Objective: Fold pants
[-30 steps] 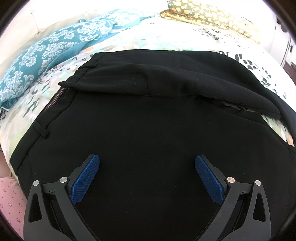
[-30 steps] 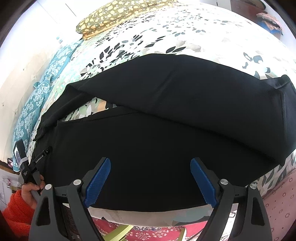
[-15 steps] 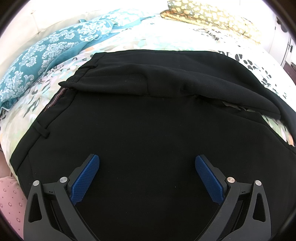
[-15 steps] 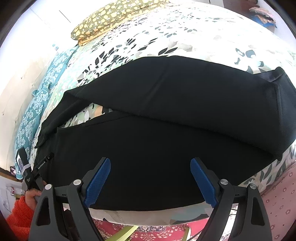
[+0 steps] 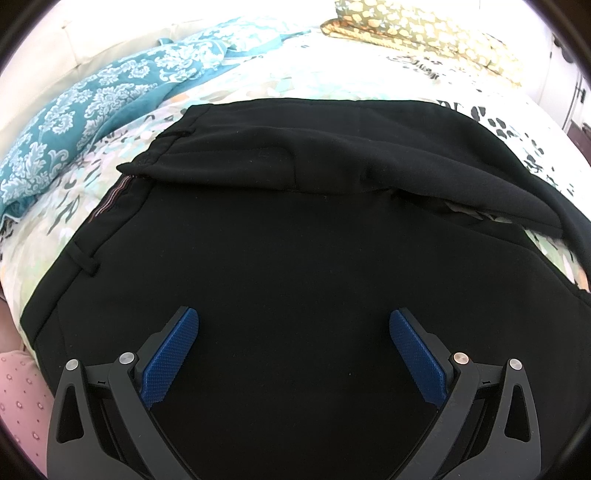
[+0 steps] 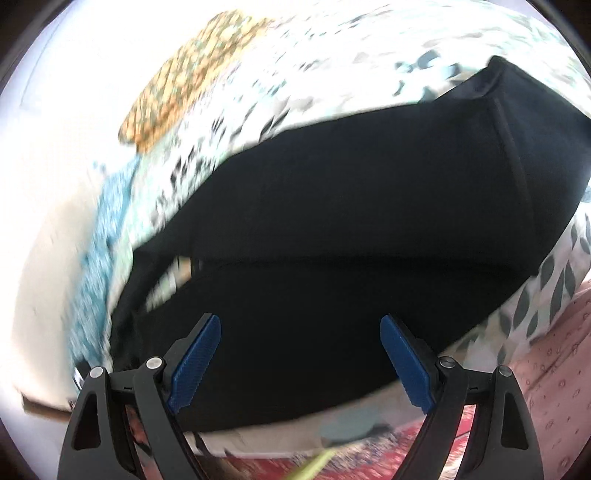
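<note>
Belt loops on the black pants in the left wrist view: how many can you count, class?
1. A single belt loop crosses the waistband at the left edge of the black pants; others may be hidden under the folded fabric.

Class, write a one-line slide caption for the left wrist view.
Open left hand-held gripper poised over black pants on a floral bedspread.

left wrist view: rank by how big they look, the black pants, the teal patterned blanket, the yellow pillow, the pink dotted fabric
1. black pants
2. teal patterned blanket
3. yellow pillow
4. pink dotted fabric

The pillow lies farthest away and the pink fabric is cut off by the edge, so the last two are unsure.
</note>
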